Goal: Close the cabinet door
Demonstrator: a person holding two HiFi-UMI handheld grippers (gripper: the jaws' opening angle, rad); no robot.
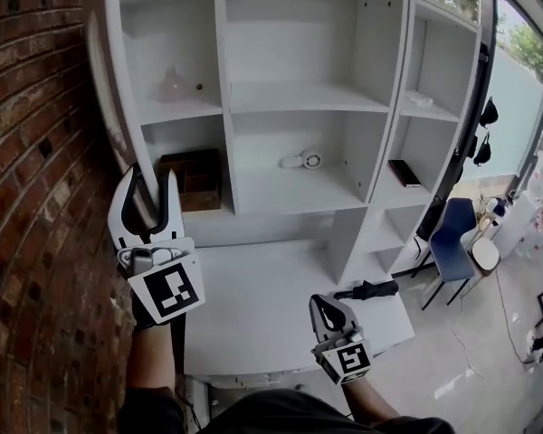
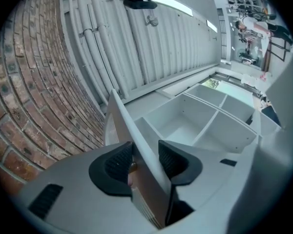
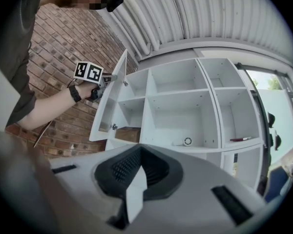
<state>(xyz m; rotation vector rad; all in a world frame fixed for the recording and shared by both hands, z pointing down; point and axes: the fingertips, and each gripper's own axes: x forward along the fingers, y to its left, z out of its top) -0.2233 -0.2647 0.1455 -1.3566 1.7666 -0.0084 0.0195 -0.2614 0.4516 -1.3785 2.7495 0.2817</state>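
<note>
Beside brick wall (image 1: 36, 197), raised left tongs (image 1: 151, 179) straddle cabinet door (image 2: 145, 174) edge.

the left gripper (image 1: 147, 193) straddled the edge of the open cabinet door (image 1: 109, 107) beside a brick wall (image 1: 36, 197), the right gripper (image 1: 326, 310) above a white desk (image 1: 253, 315).

White left tool (image 1: 151, 188), right tool (image 1: 326, 307); black ribbed pads (image 2: 119, 162).

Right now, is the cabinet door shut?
Open: the cabinet door stands angled off the shelves, edge between the left hand-held gripper's jaws.
</note>
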